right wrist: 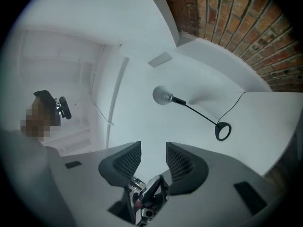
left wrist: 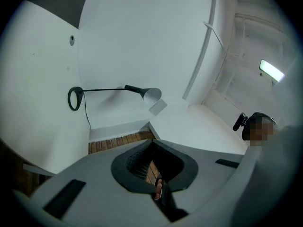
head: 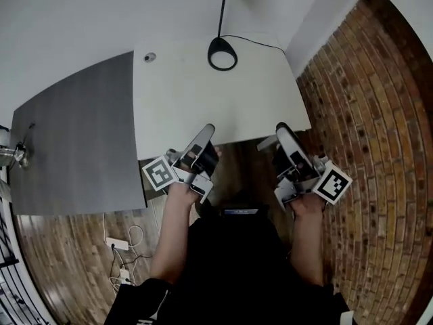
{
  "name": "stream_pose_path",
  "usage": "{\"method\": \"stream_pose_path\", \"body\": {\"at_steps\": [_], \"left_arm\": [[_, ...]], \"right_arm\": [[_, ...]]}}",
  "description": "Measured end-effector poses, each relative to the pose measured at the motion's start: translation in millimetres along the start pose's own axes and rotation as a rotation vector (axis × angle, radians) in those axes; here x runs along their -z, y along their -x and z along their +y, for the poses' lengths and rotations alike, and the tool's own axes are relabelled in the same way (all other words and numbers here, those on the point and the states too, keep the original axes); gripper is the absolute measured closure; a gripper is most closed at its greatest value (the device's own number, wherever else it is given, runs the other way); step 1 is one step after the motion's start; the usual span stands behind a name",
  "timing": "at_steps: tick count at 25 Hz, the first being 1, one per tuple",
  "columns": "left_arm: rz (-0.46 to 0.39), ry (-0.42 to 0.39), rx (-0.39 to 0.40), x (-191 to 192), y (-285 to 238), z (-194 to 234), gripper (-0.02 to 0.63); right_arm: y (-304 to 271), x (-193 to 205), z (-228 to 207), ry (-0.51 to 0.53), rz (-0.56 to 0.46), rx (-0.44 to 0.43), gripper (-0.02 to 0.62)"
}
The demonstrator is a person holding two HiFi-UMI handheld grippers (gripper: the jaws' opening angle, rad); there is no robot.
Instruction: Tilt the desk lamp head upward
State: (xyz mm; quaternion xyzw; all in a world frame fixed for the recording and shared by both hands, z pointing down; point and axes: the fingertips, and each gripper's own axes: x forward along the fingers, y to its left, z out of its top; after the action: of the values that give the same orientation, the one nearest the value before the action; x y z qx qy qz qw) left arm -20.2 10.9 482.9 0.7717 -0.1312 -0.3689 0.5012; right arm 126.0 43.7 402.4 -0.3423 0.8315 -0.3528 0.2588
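A black desk lamp stands at the far side of the white desk [head: 183, 100]. Its ring base [head: 222, 53] rests on the top, and a thin stem rises to the head, cut off at the frame's upper edge. In the left gripper view I see the base [left wrist: 74, 98] and the head [left wrist: 151, 94]; in the right gripper view the head [right wrist: 162, 95] and base [right wrist: 223, 131]. My left gripper [head: 205, 135] is shut and empty at the desk's near edge. My right gripper [head: 276, 135] is open and empty beside it. Both are well short of the lamp.
A dark grey tabletop [head: 74, 134] adjoins the white desk on the left. A brick wall [head: 369, 120] runs along the right. The lamp's cord [head: 260, 43] trails right from the base. A power strip with cables [head: 118, 246] lies on the wooden floor.
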Motion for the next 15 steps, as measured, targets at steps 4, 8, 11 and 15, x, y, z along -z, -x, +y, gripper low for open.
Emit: {"method": "stream_pose_path", "body": {"at_steps": [4, 8, 11, 15], "left_arm": [[-0.006, -0.040, 0.008, 6, -6, -17, 0.594], [0.017, -0.084, 0.025, 22, -23, -36, 0.594], [0.030, -0.082, 0.018, 34, -30, -35, 0.594], [0.059, -0.081, -0.002, 56, -41, -33, 0.594]], "right_arm": [[16, -6, 4, -0.005, -0.020, -0.022, 0.422], [33, -19, 7, -0.016, -0.038, -0.062, 0.423], [44, -25, 2, -0.017, -0.048, -0.065, 0.423], [64, -37, -9, -0.030, -0.072, -0.065, 0.429]]}}
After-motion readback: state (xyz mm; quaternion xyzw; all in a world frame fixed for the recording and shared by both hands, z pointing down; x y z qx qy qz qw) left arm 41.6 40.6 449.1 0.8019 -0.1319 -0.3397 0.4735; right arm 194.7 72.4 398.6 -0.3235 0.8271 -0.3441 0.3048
